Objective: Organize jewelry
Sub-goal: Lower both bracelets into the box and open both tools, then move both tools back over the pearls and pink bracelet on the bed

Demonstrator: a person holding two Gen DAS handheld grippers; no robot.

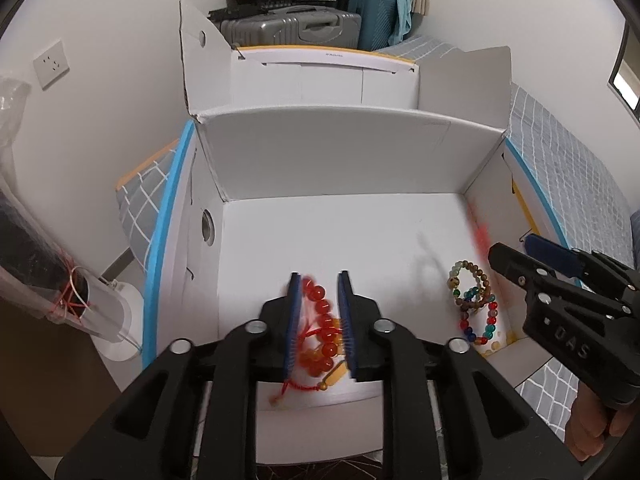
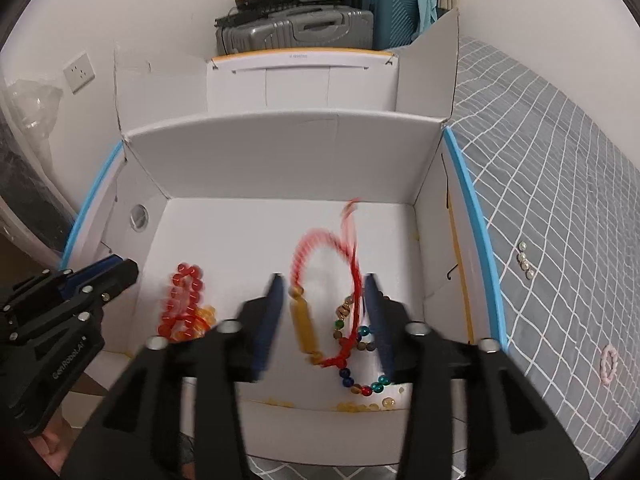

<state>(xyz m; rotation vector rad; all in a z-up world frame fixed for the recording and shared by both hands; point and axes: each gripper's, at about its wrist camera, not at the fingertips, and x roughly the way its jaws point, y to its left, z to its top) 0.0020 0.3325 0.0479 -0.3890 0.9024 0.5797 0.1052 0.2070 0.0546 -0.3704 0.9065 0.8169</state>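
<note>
An open white cardboard box (image 1: 320,152) (image 2: 280,160) lies below both grippers. My left gripper (image 1: 319,276) (image 2: 124,268) hangs over its floor with the jaws apart. A red bead bracelet (image 1: 324,320) (image 2: 186,304) sits blurred between the pads, and I see no pad pressing on it. My right gripper (image 2: 323,278) (image 1: 508,252) stands wide open. A red cord bracelet (image 2: 304,252) with an amber tube bead (image 2: 304,328) is smeared in the gap, loose. Under it a multicoloured bead bracelet (image 2: 362,390) (image 1: 474,308) lies on the box floor.
The box rests on a bed with a grey checked cover (image 2: 560,200). A string of pearls (image 2: 526,264) and a pink ring (image 2: 609,362) lie on the cover to the right. A second white box (image 1: 320,80) and suitcases (image 1: 292,28) stand behind.
</note>
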